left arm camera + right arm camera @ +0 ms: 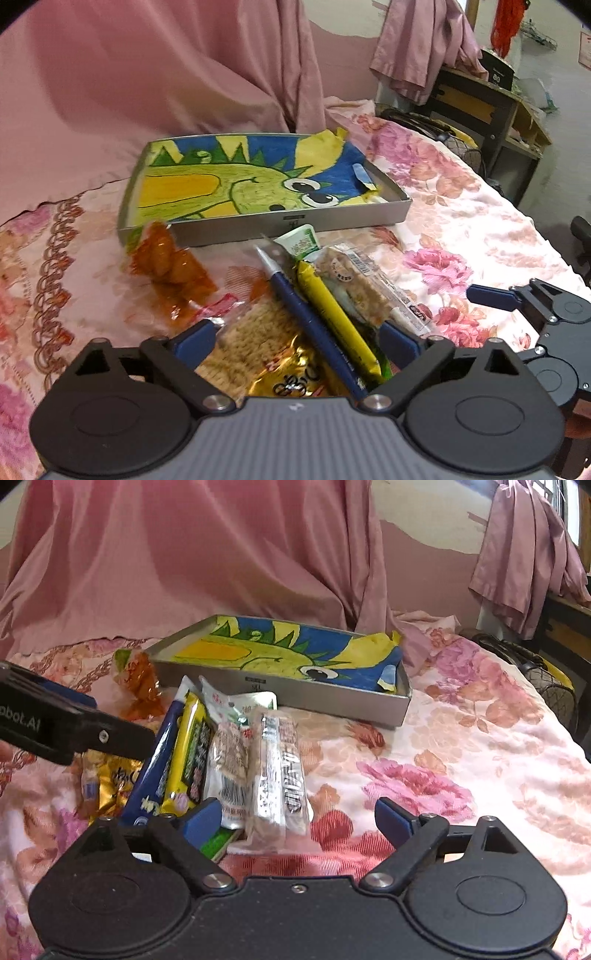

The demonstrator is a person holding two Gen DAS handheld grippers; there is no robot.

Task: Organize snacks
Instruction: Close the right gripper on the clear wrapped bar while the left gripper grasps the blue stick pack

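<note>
A heap of snacks lies on the floral sheet in front of a shallow grey tray (295, 223) lined with a dinosaur drawing (236, 181). My left gripper (297, 339) is open and straddles a blue stick pack (306, 317), a yellow stick pack (336, 317), a noodle snack (251, 332) and a gold packet (291, 376). An orange packet (170, 266) lies to the left, by the tray's near corner. My right gripper (299, 819) is open over a clear-wrapped cereal bar (280, 771), with its left pad beside a white packet (229, 764). The pads of neither gripper press on anything.
Pink cloth (184, 554) hangs behind the tray (332, 705). A dark bag (528, 664) and a wooden desk (491, 107) stand at the right past the bed's edge. A finger of my left gripper (110, 734) crosses the right wrist view over the heap.
</note>
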